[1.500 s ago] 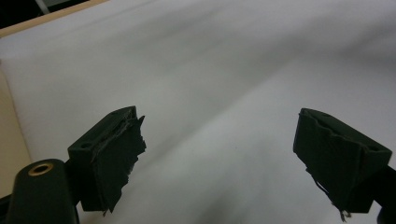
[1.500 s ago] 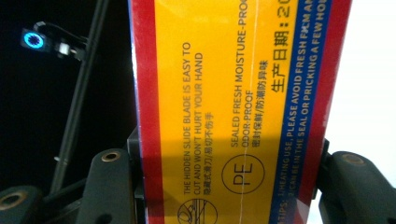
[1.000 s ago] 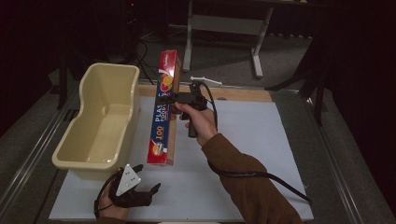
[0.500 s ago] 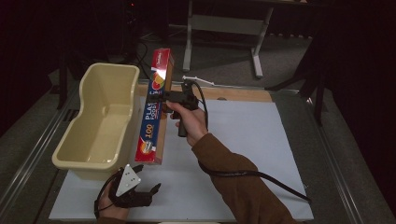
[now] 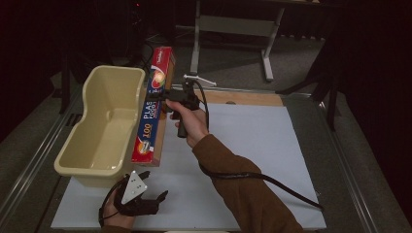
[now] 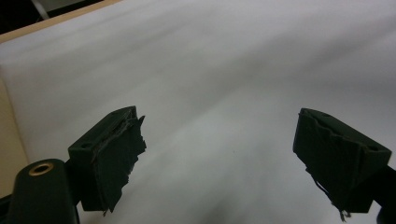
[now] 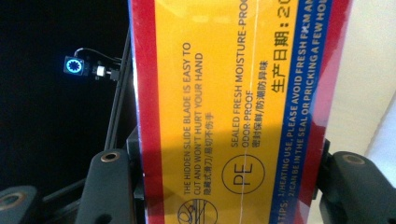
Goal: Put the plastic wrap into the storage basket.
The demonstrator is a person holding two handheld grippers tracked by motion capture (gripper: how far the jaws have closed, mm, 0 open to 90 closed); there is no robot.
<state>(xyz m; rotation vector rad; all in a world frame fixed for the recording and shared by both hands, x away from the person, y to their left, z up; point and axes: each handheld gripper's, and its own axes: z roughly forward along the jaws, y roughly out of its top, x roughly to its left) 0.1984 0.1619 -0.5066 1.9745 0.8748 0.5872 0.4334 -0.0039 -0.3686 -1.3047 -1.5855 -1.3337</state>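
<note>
right tongs [image 5: 163, 103] clamp long glossy cardboard box [image 5: 153, 109]

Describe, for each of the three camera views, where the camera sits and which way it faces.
High view: above the person's side, facing forward and down on the white table; both forearms show.
Left gripper view: rides the left gripper, facing the bare tabletop between open jaws.
Right gripper view: rides the right gripper, its jaws clamping the plastic wrap box.
Shared: the high view shows that box by the beige tub.
</note>
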